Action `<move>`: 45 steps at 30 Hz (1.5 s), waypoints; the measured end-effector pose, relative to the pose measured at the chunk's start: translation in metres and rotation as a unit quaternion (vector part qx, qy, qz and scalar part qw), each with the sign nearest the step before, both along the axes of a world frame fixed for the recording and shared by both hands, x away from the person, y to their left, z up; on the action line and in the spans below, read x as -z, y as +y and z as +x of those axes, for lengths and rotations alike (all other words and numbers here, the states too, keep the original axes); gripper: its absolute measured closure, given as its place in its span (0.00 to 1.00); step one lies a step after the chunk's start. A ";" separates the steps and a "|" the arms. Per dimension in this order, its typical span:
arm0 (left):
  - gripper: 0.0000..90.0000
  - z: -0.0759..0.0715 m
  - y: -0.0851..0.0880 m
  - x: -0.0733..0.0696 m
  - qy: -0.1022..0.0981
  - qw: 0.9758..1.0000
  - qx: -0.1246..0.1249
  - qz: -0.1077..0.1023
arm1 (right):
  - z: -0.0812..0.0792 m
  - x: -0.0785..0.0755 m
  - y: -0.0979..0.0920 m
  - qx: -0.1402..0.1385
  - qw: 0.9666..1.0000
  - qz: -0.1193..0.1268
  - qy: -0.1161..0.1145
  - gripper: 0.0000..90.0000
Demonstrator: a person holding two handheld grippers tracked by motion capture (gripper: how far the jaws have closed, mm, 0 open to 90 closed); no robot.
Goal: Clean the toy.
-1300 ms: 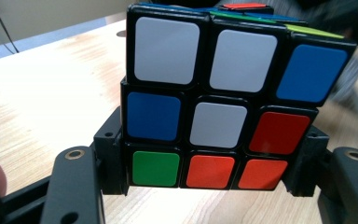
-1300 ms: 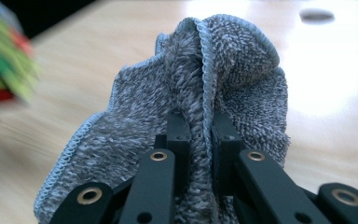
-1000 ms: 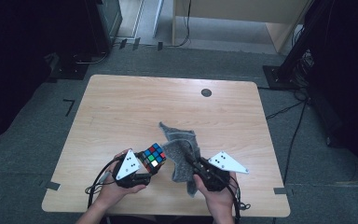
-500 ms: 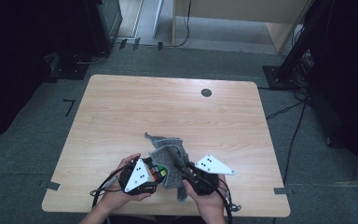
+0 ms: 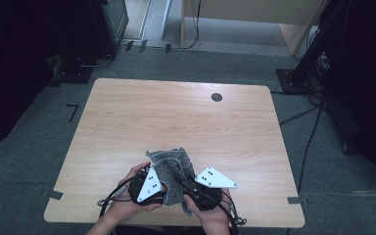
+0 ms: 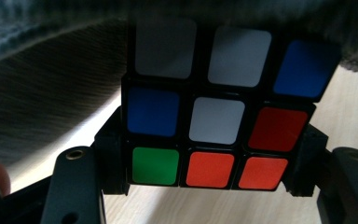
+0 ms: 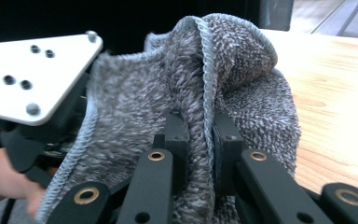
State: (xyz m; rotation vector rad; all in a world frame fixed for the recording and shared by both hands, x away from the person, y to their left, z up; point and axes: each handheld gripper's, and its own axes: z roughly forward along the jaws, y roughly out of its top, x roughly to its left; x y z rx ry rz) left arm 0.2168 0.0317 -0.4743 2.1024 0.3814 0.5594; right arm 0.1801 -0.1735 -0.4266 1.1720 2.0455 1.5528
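— Now, what has been changed since a second ago?

— The cloth (image 5: 172, 169) has been drawn from the middle right of the table (image 5: 127, 117) toward the near edge and laid over the cube (image 6: 216, 109), which was uncovered beside it before. In the high view the cube is hidden under the cloth; from the left hand-held gripper view its top row is seen shaded by grey fabric.

— How are the grippers set?

— The left hand-held gripper (image 5: 162, 182) is clamped on the cube's two sides, and the right hand-held gripper (image 7: 199, 140) is pinched shut on a fold of cloth. A wiping of the cube is judged to be in hand, with cloth brought against the upper face.

— And the room for moving?

— Both hands are kept close to the near edge, so little margin is left there; a dropped cube could roll off. Far, left and right, bare table lies open, with only a dark round grommet (image 5: 217, 97) near the far edge.
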 end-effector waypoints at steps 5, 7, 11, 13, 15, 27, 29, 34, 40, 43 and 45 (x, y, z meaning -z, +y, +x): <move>0.37 0.002 0.006 -0.003 0.000 1.000 0.005 -0.013 | 0.009 0.006 -0.014 0.037 0.999 -0.024 -0.004 0.90; 0.37 0.003 0.007 -0.004 0.004 1.000 0.005 -0.027 | 0.013 0.008 -0.024 0.059 0.998 -0.024 0.009 0.90; 0.37 0.005 0.008 -0.004 0.005 1.000 0.002 -0.023 | 0.014 0.005 -0.033 0.072 0.997 -0.005 0.014 0.90; 0.37 0.005 0.007 -0.002 0.006 1.000 -0.001 -0.009 | 0.007 -0.003 -0.025 0.049 0.999 0.008 0.001 0.90; 0.37 0.003 0.002 -0.001 0.003 1.000 0.005 0.001 | 0.001 -0.007 -0.013 0.021 1.000 0.004 -0.007 0.90; 0.37 0.004 0.010 -0.008 0.003 0.999 0.007 -0.034 | 0.012 0.002 -0.031 0.069 0.998 -0.006 0.015 0.90; 0.37 0.006 0.009 -0.006 0.008 1.000 0.002 -0.025 | 0.009 -0.003 -0.029 0.059 0.998 0.009 0.009 0.90; 0.37 0.004 0.004 -0.002 0.009 1.000 0.005 -0.006 | -0.005 -0.012 -0.004 -0.004 1.000 0.011 -0.011 0.90; 0.37 0.002 0.009 -0.006 0.004 1.000 0.013 -0.025 | 0.003 -0.003 -0.007 0.014 1.000 -0.009 -0.006 0.90; 0.37 0.004 0.014 -0.010 0.008 0.999 0.011 -0.046 | 0.009 0.000 -0.022 0.048 0.999 -0.013 0.005 0.90; 0.37 0.010 0.023 -0.015 0.020 0.997 0.008 -0.078 | 0.013 -0.001 -0.042 0.063 0.997 0.029 0.016 0.90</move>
